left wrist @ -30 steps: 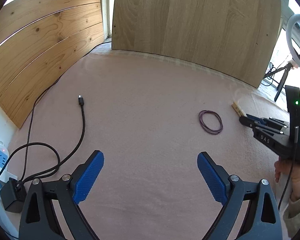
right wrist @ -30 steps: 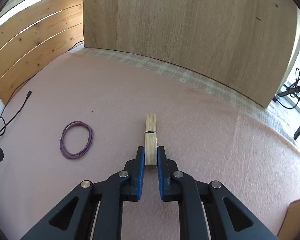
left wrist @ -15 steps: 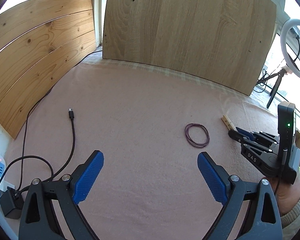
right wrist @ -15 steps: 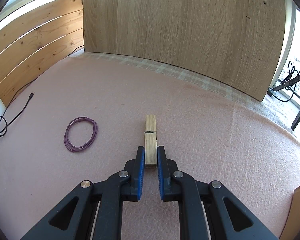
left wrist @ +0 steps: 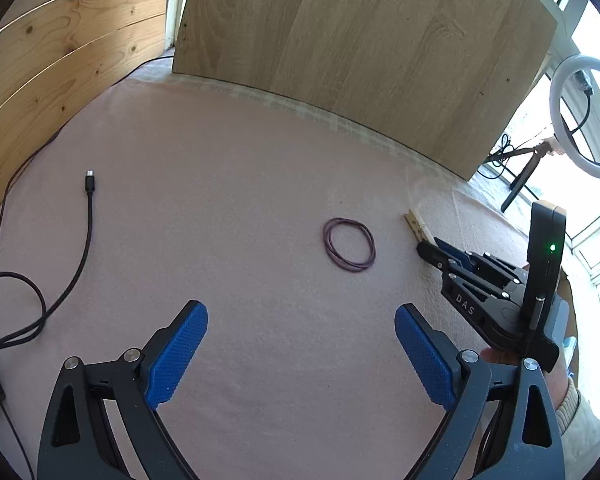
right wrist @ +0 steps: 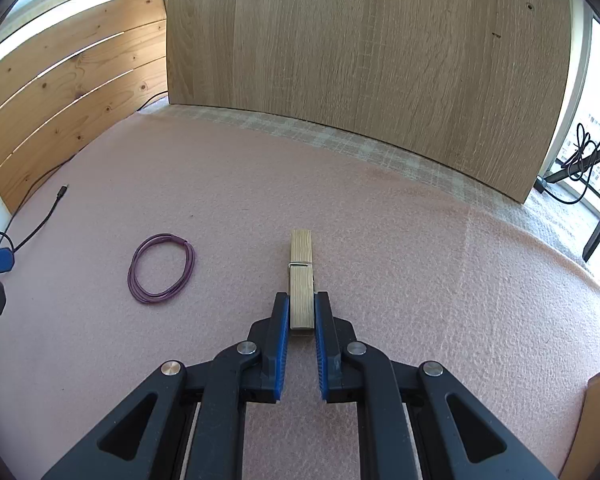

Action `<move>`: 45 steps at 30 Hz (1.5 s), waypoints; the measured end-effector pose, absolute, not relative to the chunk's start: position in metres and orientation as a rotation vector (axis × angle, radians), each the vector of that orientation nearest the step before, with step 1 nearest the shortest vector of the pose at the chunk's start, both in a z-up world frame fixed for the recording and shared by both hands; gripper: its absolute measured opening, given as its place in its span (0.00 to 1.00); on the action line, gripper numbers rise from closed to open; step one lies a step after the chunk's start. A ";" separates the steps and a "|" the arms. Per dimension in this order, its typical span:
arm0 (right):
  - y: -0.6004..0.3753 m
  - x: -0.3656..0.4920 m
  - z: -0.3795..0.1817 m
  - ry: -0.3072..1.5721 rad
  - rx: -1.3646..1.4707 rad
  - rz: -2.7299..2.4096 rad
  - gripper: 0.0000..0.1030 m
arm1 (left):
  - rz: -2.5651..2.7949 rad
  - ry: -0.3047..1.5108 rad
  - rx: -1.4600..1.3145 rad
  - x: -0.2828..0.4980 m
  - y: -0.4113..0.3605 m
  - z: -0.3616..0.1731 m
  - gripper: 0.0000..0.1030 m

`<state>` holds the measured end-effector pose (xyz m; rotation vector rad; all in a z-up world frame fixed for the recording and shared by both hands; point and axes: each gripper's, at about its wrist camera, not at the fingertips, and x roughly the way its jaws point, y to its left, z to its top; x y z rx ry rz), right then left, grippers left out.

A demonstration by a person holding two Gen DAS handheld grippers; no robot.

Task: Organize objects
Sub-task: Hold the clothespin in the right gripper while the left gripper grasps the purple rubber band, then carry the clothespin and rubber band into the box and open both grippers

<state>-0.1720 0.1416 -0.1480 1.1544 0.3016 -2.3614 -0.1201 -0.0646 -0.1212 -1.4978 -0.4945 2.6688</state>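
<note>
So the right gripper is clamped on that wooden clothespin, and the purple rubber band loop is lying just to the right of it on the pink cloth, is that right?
Not quite. The right gripper is shut on the wooden clothespin, but the purple rubber band loop lies to the left of it on the pink cloth, apart from it. The right wrist view shows this.

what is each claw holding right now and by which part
The right claw is shut on the wooden clothespin, gripping its near end by the two sides. The left claw is open and holds nothing.
</note>
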 end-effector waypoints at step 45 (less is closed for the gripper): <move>0.204 -0.079 -0.143 0.121 1.211 -2.348 0.10 | 2.734 -0.123 -1.349 -0.152 0.008 -0.158 0.03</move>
